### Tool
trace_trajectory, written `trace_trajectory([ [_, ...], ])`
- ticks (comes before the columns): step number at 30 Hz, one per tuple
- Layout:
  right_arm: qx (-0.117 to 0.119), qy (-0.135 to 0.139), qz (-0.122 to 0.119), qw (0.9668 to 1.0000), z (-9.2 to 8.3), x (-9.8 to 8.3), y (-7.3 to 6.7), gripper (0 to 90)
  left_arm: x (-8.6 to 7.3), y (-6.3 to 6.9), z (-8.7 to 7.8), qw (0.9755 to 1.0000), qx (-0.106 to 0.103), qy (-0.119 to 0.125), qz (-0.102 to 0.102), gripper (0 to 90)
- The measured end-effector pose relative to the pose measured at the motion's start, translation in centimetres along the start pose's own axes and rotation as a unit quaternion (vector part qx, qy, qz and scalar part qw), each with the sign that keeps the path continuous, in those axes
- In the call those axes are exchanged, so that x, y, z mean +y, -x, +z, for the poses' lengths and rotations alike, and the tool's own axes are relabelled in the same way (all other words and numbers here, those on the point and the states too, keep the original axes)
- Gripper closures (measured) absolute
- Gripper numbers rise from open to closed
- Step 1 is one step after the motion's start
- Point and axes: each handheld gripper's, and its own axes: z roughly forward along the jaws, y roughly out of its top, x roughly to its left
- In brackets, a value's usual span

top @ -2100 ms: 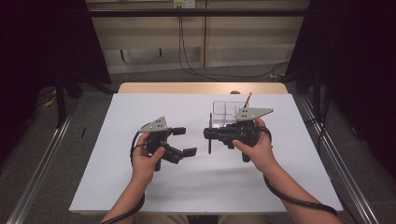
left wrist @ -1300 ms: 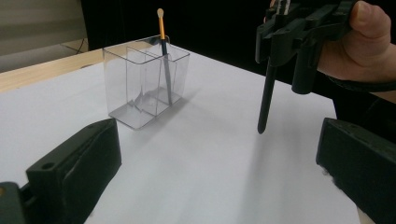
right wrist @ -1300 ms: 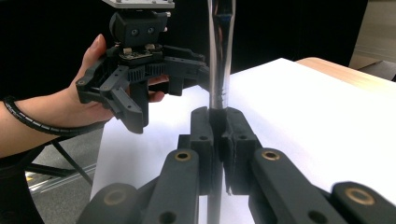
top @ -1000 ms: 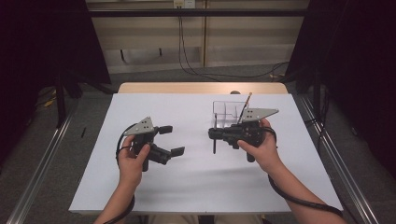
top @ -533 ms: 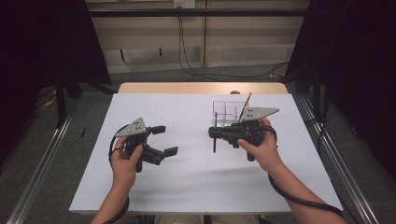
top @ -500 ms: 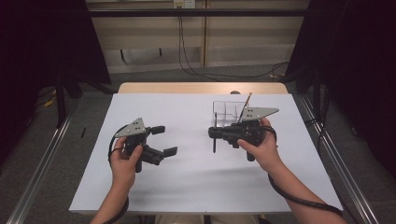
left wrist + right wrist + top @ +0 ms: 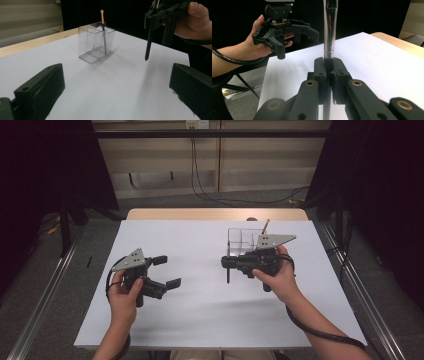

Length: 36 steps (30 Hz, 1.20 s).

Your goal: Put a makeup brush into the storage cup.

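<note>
The white table (image 7: 200, 320) takes up the centre of the high view, and across the earlier pictures the one clear change on it is that the left gripper (image 7: 162, 271) has been drawn away from the middle toward the left of the frame. It is now seen at centre left, well apart from the right gripper (image 7: 226, 264), with its jaws spread wide and nothing between them; in the left gripper view the two black jaws stand at the lower corners with bare table between. The right gripper has been kept in place at centre right. Its jaws are clamped on a slim dark pen (image 7: 228, 274), which hangs point-down just above the table; in the right gripper view the pen (image 7: 329, 37) is seen rising upright from the closed jaws. Just behind it, toward the upper right of the table, stands the clear holder (image 7: 242, 241), in which an orange-tipped stick (image 7: 102, 21) leans. It is judged that the pen has been handed over to the right gripper alone, and that placing it in the holder is the step remaining.
</note>
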Motion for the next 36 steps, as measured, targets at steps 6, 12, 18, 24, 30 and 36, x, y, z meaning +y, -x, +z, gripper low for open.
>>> trace_trajectory([
  [6,0.001,0.002,-0.002,1.0,-0.2,0.1,0.1,84.7,-0.2,-0.3,-0.9,0.9999,0.012,0.0,0.002,0.1],
  [12,0.002,0.002,-0.003,1.0,-0.2,0.1,0.1,84.8,-0.5,-0.5,-2.0,0.9998,0.019,0.002,0.0,0.2],
  [18,0.003,0.003,-0.005,1.0,0.0,0.2,0.1,84.7,-0.8,-0.8,-2.8,0.9996,0.028,0.002,0.004,0.2],
  [24,0.004,0.002,-0.006,1.0,0.2,0.3,0.1,84.8,-1.0,-1.1,-3.7,0.9992,0.04,-0.001,0.008,0.2],
  [30,0.006,0.001,-0.007,1.0,0.3,0.3,0.1,84.7,-1.3,-1.4,-4.4,0.9986,0.051,-0.004,0.009,0.2],
  [36,0.003,0.0,-0.007,1.0,0.1,0.3,0.1,84.8,-1.4,-1.6,-4.6,0.9982,0.059,-0.002,0.012,0.2],
])
